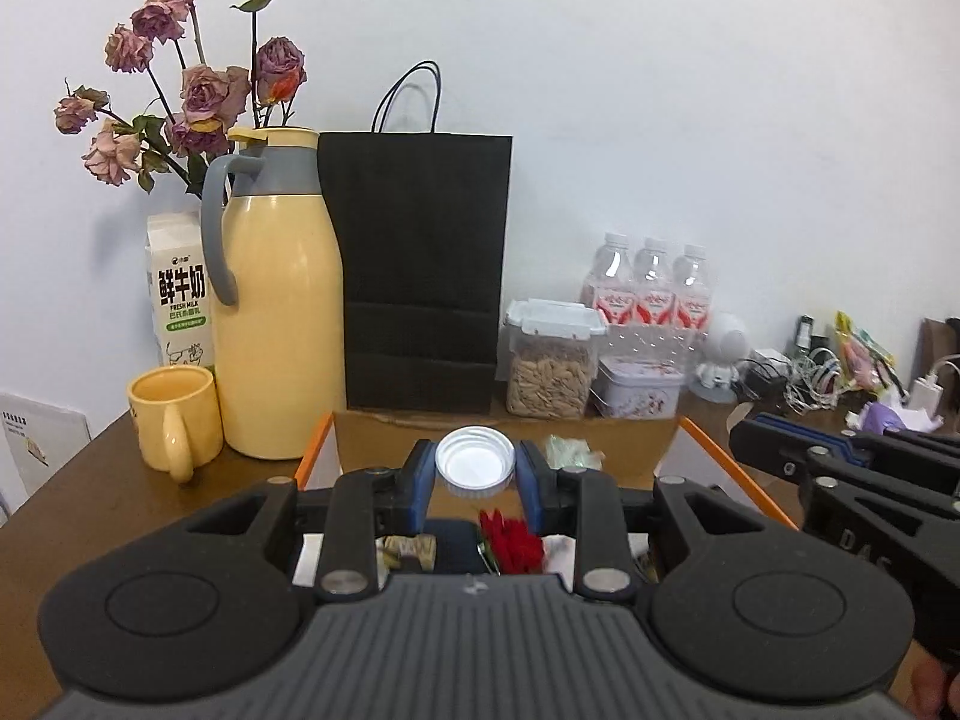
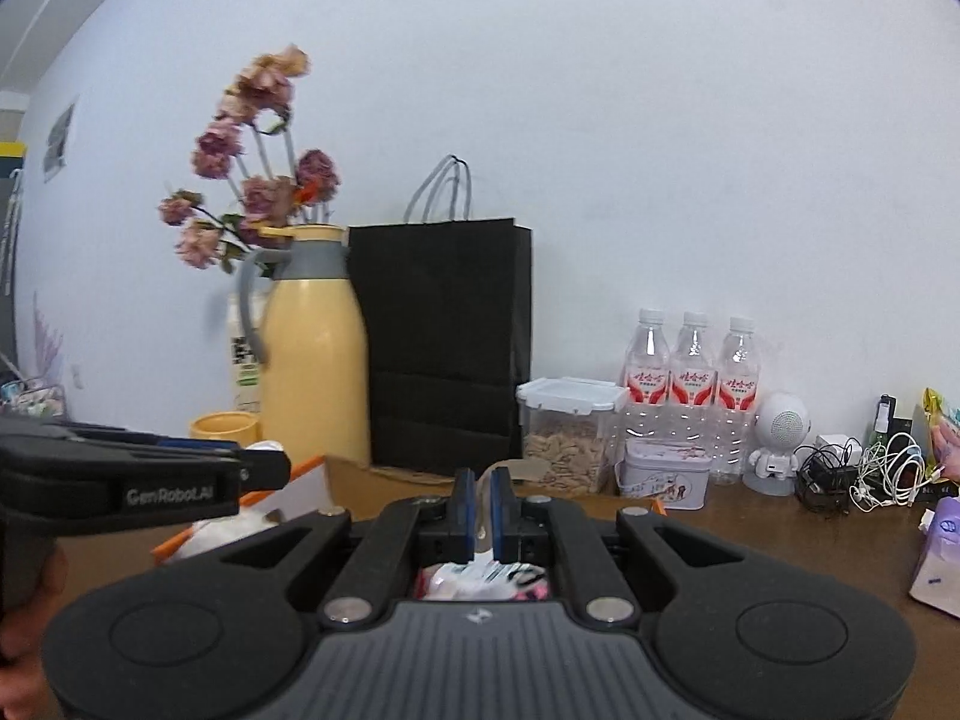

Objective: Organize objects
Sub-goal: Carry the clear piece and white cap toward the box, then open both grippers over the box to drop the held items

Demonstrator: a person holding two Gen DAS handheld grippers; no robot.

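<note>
The left gripper (image 1: 475,468) pinches a white lid (image 1: 475,462) by its rim, inner face toward the camera, above an open cardboard box (image 1: 384,438) with orange-edged flaps. The right gripper (image 2: 480,507) has its blue pads pressed nearly together; a thin pale piece appears between them, though what it is cannot be told. Both grippers hover over the box, the right one just beside the left. Under them the box already holds a jumble: something red (image 1: 510,546), a small tan packet (image 1: 411,549) and white and pink wrappers (image 2: 486,579). Behind the box, along the wall, stand a yellow mug (image 1: 174,420), a yellow flask (image 1: 276,312), a milk carton (image 1: 180,294), dried roses (image 1: 198,84), a black paper bag (image 1: 420,270), a clear tub of seeds (image 1: 549,369), a tin (image 1: 639,387) and three water bottles (image 1: 654,288). Further right, a white robot figure (image 2: 780,438), tangled cables (image 2: 858,474) and tissues (image 2: 939,546) lie loose on the table. The sorting looks partly done: some items are boxed, the lid has not been set down, and the right side remains cluttered.
</note>
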